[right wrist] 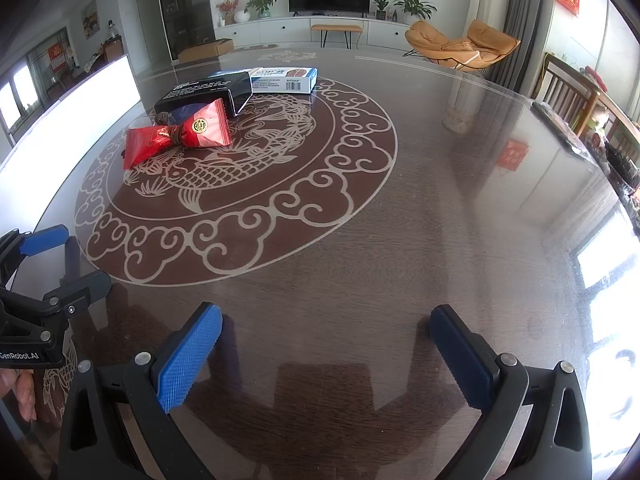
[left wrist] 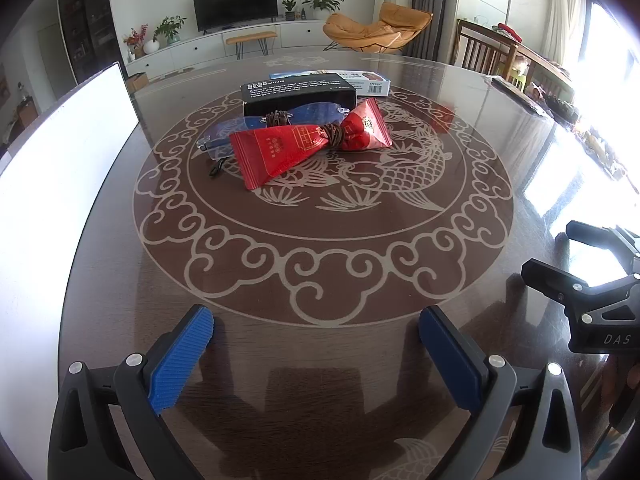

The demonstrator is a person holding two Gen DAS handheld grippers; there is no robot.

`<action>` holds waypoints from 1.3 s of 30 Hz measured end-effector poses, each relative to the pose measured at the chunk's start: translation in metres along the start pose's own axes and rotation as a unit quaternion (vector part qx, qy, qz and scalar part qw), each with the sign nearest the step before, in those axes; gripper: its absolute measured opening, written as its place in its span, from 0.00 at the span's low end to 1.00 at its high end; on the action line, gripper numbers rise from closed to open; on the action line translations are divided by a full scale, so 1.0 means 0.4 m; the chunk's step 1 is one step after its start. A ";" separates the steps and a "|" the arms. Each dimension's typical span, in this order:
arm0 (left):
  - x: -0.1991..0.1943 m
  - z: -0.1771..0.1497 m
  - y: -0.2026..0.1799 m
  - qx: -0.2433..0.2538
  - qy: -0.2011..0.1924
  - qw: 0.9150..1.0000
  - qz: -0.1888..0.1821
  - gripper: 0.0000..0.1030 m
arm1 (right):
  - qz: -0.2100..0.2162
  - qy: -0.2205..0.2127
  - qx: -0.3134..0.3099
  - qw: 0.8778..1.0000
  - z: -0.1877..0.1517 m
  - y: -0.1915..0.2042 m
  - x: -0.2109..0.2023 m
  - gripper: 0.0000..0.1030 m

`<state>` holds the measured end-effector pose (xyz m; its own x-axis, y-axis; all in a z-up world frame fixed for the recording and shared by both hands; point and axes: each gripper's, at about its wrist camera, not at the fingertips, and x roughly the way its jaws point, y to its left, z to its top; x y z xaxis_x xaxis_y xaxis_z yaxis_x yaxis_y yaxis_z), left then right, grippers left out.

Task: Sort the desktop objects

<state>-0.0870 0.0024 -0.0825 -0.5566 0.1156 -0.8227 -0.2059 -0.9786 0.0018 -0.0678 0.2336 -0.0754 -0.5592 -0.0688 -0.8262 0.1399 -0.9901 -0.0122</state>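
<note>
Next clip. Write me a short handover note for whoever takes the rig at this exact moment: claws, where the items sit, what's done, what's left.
Left claw: open, empty, low over the near table edge.
Right claw: open, empty, alongside it.
Items are clustered at the centre of the glass-topped table: red packet in front, a second red packet touching it, brown cord bunched at their junction, clear blue case behind, black box, then the blue-white box furthest.
Done: nothing appears sorted.
Left: all of it; the near red packet looks like the easiest first pick.
</note>
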 end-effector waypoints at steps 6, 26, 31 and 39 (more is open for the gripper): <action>-0.001 -0.001 -0.001 0.000 0.000 1.000 -0.001 1.00 | 0.001 0.000 -0.001 1.000 -0.001 0.000 0.002 1.00; -0.003 -0.004 -0.003 0.000 -0.001 1.000 0.000 1.00 | -0.001 -0.003 0.001 1.000 -0.003 -0.001 0.001 1.00; -0.003 -0.004 -0.003 0.000 -0.001 1.000 0.000 1.00 | -0.003 -0.005 0.005 1.000 -0.006 -0.004 -0.002 1.00; -0.003 -0.004 -0.003 0.001 -0.001 1.000 0.000 1.00 | -0.005 -0.008 0.008 1.000 -0.012 -0.004 -0.005 1.00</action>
<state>-0.0847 0.0031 -0.0825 -0.5577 0.1150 -0.8220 -0.2065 -0.9784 0.0032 -0.0628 0.2357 -0.0763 -0.5733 -0.0609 -0.8171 0.1210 -0.9926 -0.0110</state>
